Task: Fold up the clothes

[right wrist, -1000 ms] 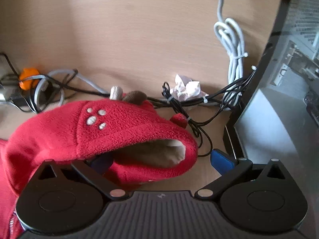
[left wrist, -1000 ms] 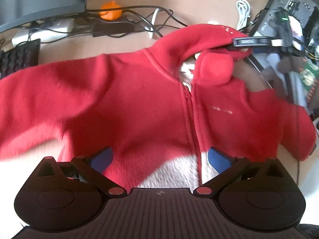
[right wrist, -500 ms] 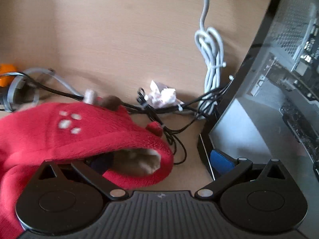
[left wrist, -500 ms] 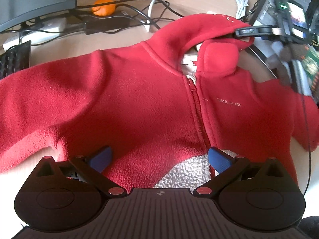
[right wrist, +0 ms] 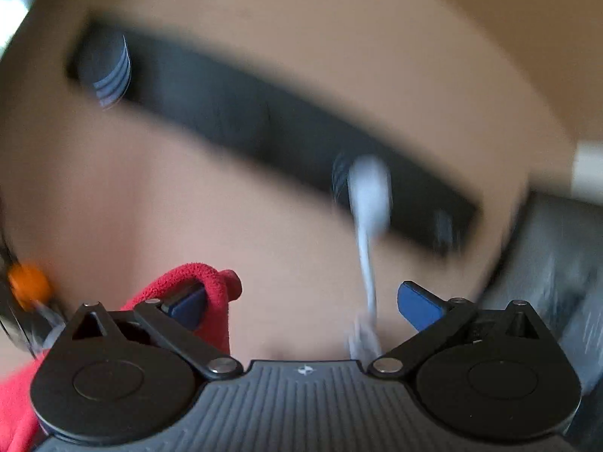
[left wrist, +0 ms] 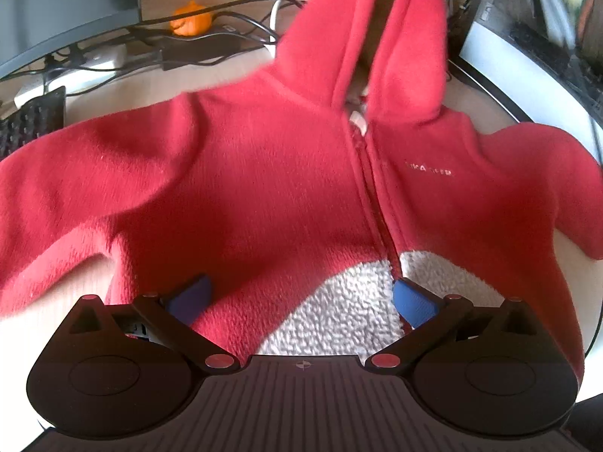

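Where pale wooden bench carries red zip-front fleece hoodie: black cables, orange pumpkin figure behind; left gripper jaws wide, empty; right gripper jaws wide, hood fabric draped over one finger.

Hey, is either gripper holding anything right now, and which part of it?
Neither is clamped. The right gripper is open, with the hoodie's hood edge draped over one finger. The left gripper is open over the hem.

One red hoodie, one orange pumpkin figure, one keyboard — and two grippers, left gripper and right gripper.
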`<state>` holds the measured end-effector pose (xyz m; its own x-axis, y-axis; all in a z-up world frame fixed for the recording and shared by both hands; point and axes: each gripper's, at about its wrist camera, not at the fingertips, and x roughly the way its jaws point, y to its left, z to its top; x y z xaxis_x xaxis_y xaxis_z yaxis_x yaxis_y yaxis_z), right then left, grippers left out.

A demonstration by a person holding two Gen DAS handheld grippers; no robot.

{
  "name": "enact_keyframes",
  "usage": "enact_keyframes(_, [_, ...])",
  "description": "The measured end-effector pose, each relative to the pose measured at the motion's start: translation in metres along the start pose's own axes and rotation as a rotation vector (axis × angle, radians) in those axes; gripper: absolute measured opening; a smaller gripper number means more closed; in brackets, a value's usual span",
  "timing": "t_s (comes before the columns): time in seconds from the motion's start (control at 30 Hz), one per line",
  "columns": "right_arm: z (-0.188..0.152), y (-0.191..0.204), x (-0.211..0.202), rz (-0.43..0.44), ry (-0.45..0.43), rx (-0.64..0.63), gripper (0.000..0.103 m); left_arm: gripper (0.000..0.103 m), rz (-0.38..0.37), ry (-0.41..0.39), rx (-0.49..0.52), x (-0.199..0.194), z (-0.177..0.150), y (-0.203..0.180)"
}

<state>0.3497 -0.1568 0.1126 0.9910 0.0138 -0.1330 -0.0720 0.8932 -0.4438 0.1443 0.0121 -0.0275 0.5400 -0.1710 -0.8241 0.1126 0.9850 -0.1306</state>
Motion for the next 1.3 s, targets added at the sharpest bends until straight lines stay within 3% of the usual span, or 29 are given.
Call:
enact_keyframes(0.2, [0.072, 0.021, -0.028, 0.108, -0.217, -0.038, 0.103, 0.103, -0.036, -0.007, -0.107, -0.005, -0.001, -0.003])
enact_keyframes(0.37, [0.100, 0.038, -0.041, 0.161, -0.367, -0.088, 0.103, 0.103, -0.071, -0.047, -0.197, 0.010, 0.019, -0.007])
enact_keyframes(0.43, [0.101, 0.042, -0.039, 0.158, -0.386, -0.103, 0.103, 0.103, -0.090, -0.061, -0.223, 0.021, 0.031, -0.006])
enact_keyframes(0.5, [0.096, 0.050, -0.027, 0.175, -0.321, -0.158, 0.103, 0.103, -0.102, -0.073, -0.239, 0.029, 0.040, -0.005])
enact_keyframes(0.6, [0.077, 0.058, 0.002, 0.272, -0.098, -0.226, 0.103, 0.103, -0.110, -0.088, -0.261, 0.037, 0.049, -0.001])
enact_keyframes(0.73, [0.034, 0.051, 0.020, 0.395, 0.169, -0.171, 0.103, 0.103, -0.140, -0.074, -0.260, 0.030, 0.048, 0.008])
enact_keyframes(0.8, [0.015, 0.036, 0.010, 0.406, 0.222, -0.096, 0.103, 0.103, -0.138, -0.065, -0.222, 0.021, 0.043, 0.013])
enact_keyframes(0.87, [-0.004, 0.025, -0.010, 0.417, 0.273, -0.030, 0.103, 0.103, -0.103, -0.064, -0.175, 0.010, 0.036, 0.019])
enact_keyframes(1.0, [-0.041, 0.011, -0.066, 0.442, 0.370, 0.083, 0.103, 0.103, 0.055, -0.068, -0.097, -0.007, 0.024, 0.021])
enact_keyframes(1.1, [-0.087, 0.031, -0.127, 0.480, 0.487, 0.107, 0.103, 0.103, 0.126, -0.067, -0.038, -0.014, 0.016, 0.020])
enact_keyframes(1.17, [-0.126, 0.038, -0.156, 0.481, 0.586, 0.189, 0.103, 0.103, 0.124, -0.054, -0.006, -0.015, 0.010, 0.018])
enact_keyframes(1.3, [-0.173, 0.042, -0.179, 0.459, 0.686, 0.501, 0.103, 0.103, 0.084, -0.011, 0.059, -0.012, -0.001, 0.018])
